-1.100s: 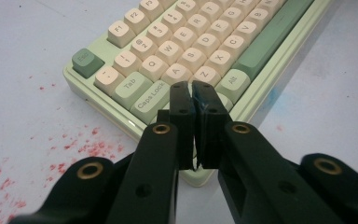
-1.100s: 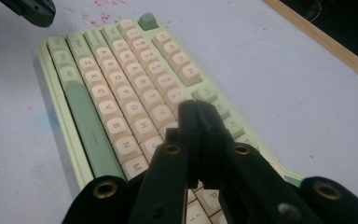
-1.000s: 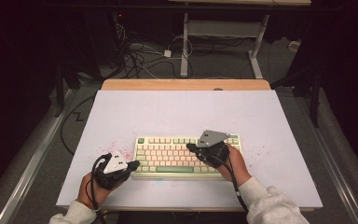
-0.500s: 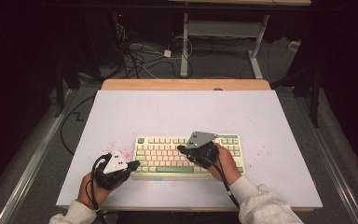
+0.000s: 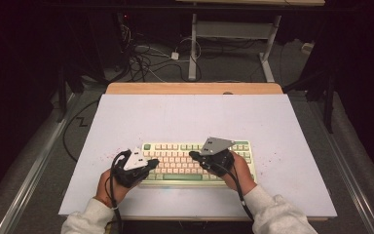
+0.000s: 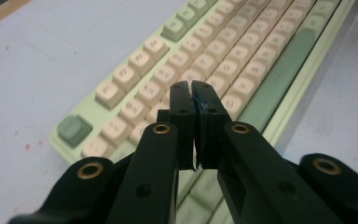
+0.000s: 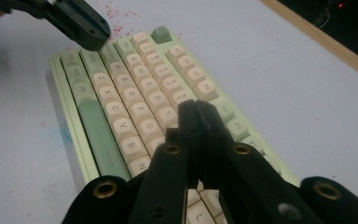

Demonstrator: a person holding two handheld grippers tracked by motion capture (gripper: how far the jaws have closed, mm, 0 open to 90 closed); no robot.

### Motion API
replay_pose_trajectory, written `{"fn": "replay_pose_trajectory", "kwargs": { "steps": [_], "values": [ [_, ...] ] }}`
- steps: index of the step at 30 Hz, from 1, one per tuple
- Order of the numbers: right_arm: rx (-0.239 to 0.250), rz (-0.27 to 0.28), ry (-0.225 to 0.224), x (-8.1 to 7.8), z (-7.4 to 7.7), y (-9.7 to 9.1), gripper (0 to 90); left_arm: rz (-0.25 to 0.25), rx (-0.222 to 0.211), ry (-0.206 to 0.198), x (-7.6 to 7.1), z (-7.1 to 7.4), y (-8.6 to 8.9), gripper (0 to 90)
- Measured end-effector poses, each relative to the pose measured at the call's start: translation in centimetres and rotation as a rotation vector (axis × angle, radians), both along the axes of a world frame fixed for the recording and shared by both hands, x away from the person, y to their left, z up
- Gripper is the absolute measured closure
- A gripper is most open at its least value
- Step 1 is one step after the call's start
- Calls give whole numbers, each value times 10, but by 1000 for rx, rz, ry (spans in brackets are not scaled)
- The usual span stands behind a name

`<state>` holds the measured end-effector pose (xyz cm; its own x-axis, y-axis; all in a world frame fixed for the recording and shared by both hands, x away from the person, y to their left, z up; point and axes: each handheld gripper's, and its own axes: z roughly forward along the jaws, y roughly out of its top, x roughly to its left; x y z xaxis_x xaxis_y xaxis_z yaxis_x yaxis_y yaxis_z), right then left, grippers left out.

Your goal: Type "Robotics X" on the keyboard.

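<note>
A pale green keyboard [image 5: 195,162] with cream keys and a green space bar lies near the table's front edge. My left gripper [image 5: 152,164] hovers over the keyboard's left end, jaws shut with nothing between them; in the left gripper view its tips [image 6: 192,87] point over the cream keys of the keyboard [image 6: 242,46]. My right gripper [image 5: 193,155] is over the middle keys, shut and empty. In the right gripper view its tips [image 7: 196,105] hang above the letter rows of the keyboard [image 7: 135,88], and the left gripper [image 7: 91,35] sits at the far end.
The white table top [image 5: 185,117] has a wooden strip [image 5: 195,88] along its far edge and faint red specks [image 5: 112,157] left of the keyboard. Beyond it are cables on the floor [image 5: 151,53] and a desk frame [image 5: 233,34].
My left gripper has moved right and slightly away from the front edge, from beside the keyboard to over its left end. The right gripper has shifted a little to the left.
</note>
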<state>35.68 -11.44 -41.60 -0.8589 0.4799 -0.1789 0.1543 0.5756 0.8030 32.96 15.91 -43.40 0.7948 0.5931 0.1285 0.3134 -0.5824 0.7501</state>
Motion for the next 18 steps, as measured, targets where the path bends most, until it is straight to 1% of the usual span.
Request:
{"fn": "replay_pose_trajectory", "kwargs": {
  "steps": [3, 6, 7, 11, 14, 15, 18],
  "values": [
    [21, -14, -17, -4, 6, -14, 900, -19, 24, 4, 6, 1, -14, 854],
    [34, -21, -30, -8, 10, -23, 900, -29, 36, 12, 13, 1, -24, 854],
    [37, -22, -37, -8, 11, -25, 900, -30, 34, 15, 15, 1, -27, 854],
    [44, -34, -38, -11, 14, -32, 900, -48, 35, 22, 22, 2, -41, 854],
    [48, -40, -42, -13, 15, -36, 900, -54, 57, 31, 26, 0, -49, 854],
    [49, -41, -43, -13, 16, -38, 900, -57, 58, 39, 27, 0, -51, 854],
    [54, -47, -45, -15, 18, -42, 900, -63, 80, 49, 28, -2, -54, 854]
  ]
}}
